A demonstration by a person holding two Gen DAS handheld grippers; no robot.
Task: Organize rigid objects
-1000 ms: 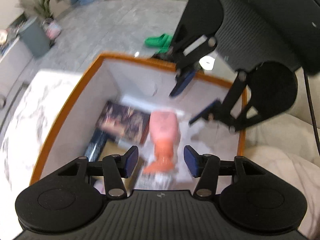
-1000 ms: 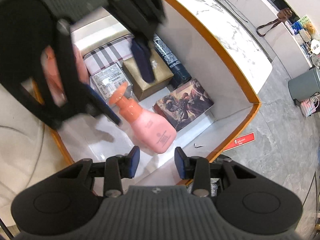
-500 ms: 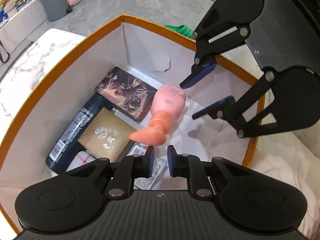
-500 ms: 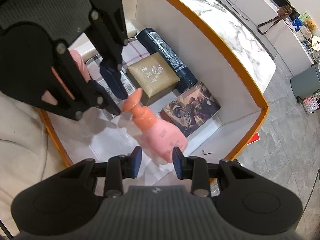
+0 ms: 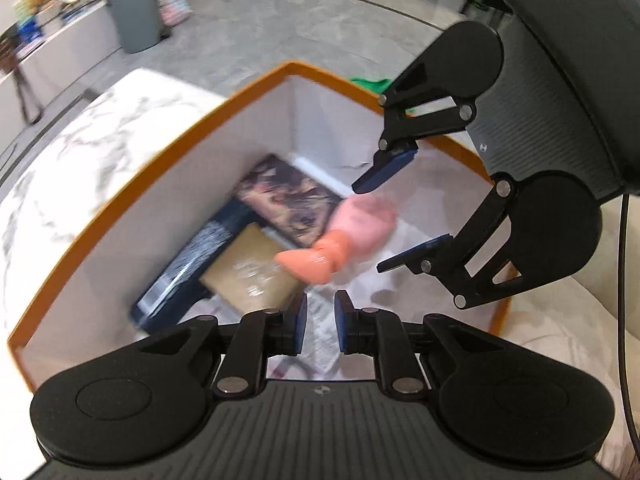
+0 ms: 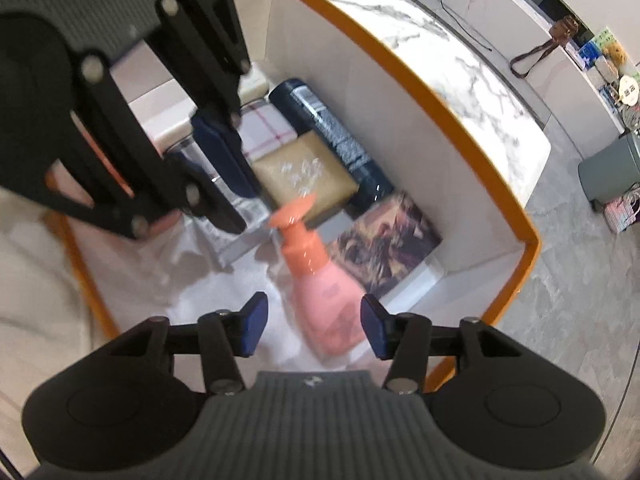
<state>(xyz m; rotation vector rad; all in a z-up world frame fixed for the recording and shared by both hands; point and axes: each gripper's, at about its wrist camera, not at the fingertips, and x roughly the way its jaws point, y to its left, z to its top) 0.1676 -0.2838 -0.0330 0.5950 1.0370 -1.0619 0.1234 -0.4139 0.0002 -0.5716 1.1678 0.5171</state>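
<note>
Pink pump bottle (image 6: 320, 284) lies on its side on white paper in the orange-rimmed box (image 6: 496, 184), base between and just ahead of the right gripper (image 6: 314, 326) fingertips, orange pump head pointing away from them. Right jaws wide apart, touching nothing.

Left gripper (image 5: 320, 322): jaws narrow, a slim gap, nothing between them. Bottle's pump head sits just beyond its fingertips, slightly ahead. Whether they touch it: cannot tell, the frame is blurred.

Beyond the bottle from the right jaws: gold box (image 6: 304, 180), dark spray can (image 6: 340, 144) against the box wall, illustrated box (image 6: 388, 248) to the right, plaid item (image 6: 264, 132) further off. Marble counter (image 6: 448, 44) beside the box.
</note>
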